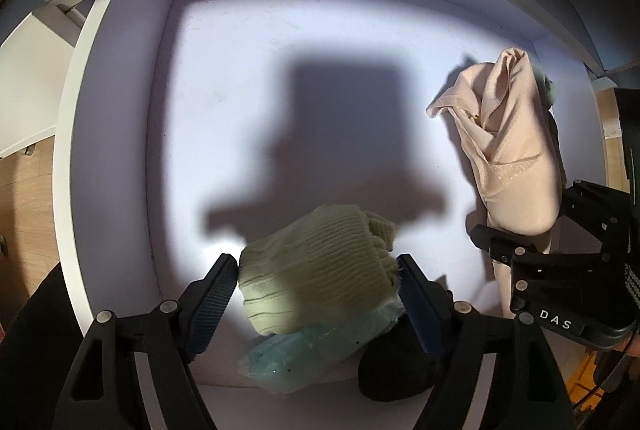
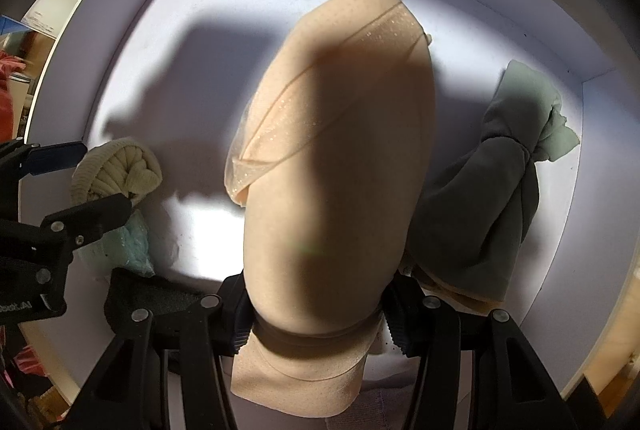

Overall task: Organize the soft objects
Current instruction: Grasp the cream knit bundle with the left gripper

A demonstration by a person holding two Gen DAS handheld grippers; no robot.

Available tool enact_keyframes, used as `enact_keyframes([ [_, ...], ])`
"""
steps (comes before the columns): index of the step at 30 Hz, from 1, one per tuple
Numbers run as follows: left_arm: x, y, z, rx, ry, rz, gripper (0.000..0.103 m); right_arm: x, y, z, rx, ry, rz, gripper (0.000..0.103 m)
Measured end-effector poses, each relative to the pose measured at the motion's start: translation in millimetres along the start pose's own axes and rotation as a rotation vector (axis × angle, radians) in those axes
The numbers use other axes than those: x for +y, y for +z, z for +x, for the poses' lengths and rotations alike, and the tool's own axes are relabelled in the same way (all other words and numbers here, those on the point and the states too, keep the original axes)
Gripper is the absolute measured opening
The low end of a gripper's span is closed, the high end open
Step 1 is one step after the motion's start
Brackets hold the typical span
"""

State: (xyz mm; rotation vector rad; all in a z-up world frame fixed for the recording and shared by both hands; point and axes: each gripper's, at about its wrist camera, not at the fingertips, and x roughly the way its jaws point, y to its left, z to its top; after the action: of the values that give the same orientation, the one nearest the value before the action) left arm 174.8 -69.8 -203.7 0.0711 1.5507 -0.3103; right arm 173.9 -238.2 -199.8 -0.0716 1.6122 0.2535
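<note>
— So why does the right gripper [image 2: 320, 314] hang over the white drawer [image 1: 132, 134] with that peach fabric roll [image 2: 340, 166] clamped in it?

— Likely because the roll would loosen if it were let go in the air. The pads pinch it near one end, with its free end pointing down toward the drawer floor, so the bundle keeps its shape until it touches down. It hangs just beside the grey-green bundle [image 2: 480, 198] that lies against the right wall, which suggests a row is being built there.

— And the left gripper [image 1: 318, 294]?

— It straddles the cream knitted roll [image 1: 320, 270] near the drawer's front edge. The blue pads [image 1: 218, 290] stand at either side of the knit; the left one shows a sliver of gap, and whether the right one touches cannot be told. No squeeze shows in the wool, so the jaws read as standing wide around it rather than gripping.

— What sits under the knit?

— A pale teal sequinned piece [image 1: 296, 354] and something black [image 1: 396, 370], both at the front wall. The knit rests partly on the teal piece.

— Then the middle of the drawer is bare?

— Yes, only shadow falls there. Packing rolls along the walls seems the point, leaving the middle free for what remains.
</note>
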Motion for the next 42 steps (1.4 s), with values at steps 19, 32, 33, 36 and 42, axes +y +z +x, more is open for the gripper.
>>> enact_keyframes([
  [19,-9.2,3.9,1.8,-0.026,0.003,0.021,0.067,-0.9,-16.1,-27.0,-0.031,0.076,0.095,0.05],
  [32,-11.6,2.7,5.8,-0.025,-0.004,0.012,0.068,-0.7,-48.4,-70.8,-0.063,0.182,0.195,0.048],
  [33,-9.5,2.8,5.5,-0.022,-0.008,0.011,0.068,-2.3,-49.5,-74.4,-0.065,0.196,0.202,0.048],
  [36,-6.2,5.4,7.3,-0.018,-0.02,0.001,0.068,0.4,-57.5,-89.4,-0.081,0.238,0.217,0.048],
  [42,-1.9,2.6,9.6,-0.018,-0.035,-0.001,0.068,-0.5,-79.8,-126.3,-0.137,0.303,0.221,0.048],
])
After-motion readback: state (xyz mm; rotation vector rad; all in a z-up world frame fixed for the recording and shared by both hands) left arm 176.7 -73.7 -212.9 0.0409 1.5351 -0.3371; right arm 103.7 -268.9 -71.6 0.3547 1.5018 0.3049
